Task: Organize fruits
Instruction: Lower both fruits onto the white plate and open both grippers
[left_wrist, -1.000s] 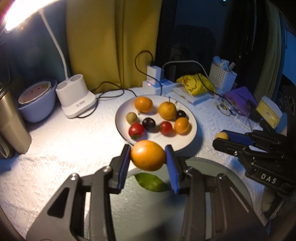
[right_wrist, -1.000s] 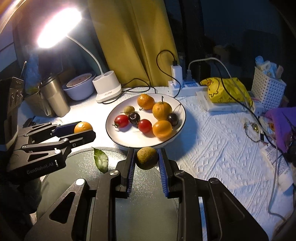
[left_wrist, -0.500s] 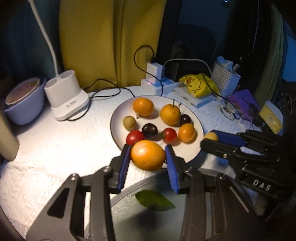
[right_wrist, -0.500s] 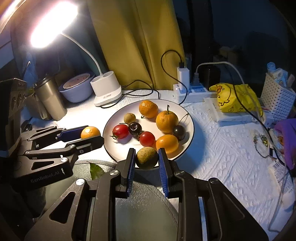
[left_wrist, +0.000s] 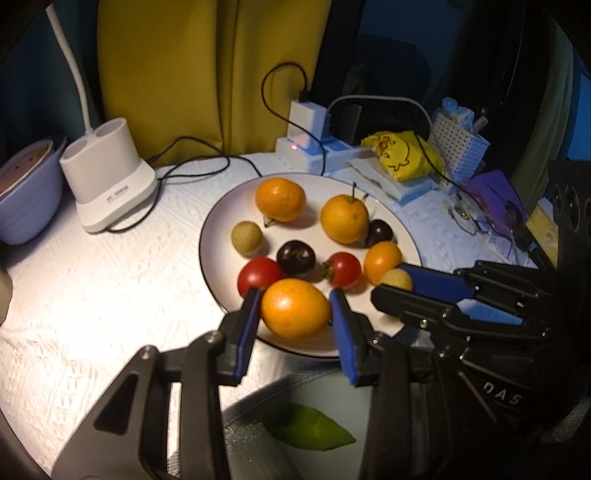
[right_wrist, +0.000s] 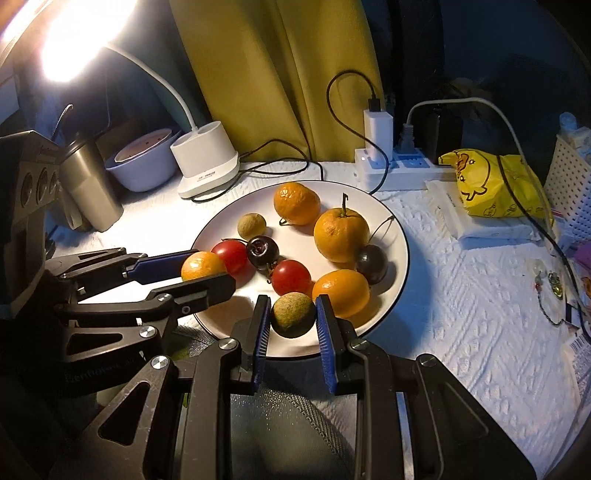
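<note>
A white plate (left_wrist: 214, 236) (right_wrist: 400, 258) holds several fruits: oranges, red tomatoes, dark cherries and a small green-brown fruit. My left gripper (left_wrist: 295, 308) is shut on an orange fruit (left_wrist: 294, 308) over the plate's near rim; it shows in the right wrist view (right_wrist: 203, 266) too. My right gripper (right_wrist: 292, 315) is shut on a round green-brown fruit (right_wrist: 292, 314) over the plate's near edge, just right of the left gripper. In the left wrist view the right gripper (left_wrist: 397, 282) holds that fruit (left_wrist: 396, 279) beside a small orange.
A round dark glass surface with a green leaf (left_wrist: 310, 428) lies under both grippers. A white lamp base (left_wrist: 109, 184), a purple bowl (right_wrist: 142, 162), a steel cup (right_wrist: 90, 188), a power strip (right_wrist: 391, 171), a yellow bag (right_wrist: 491, 181) and a white basket (left_wrist: 460, 142) ring the plate.
Both grippers have moved forward from above the glass surface to over the plate's near edge, each still holding its fruit. They now sit close together.
</note>
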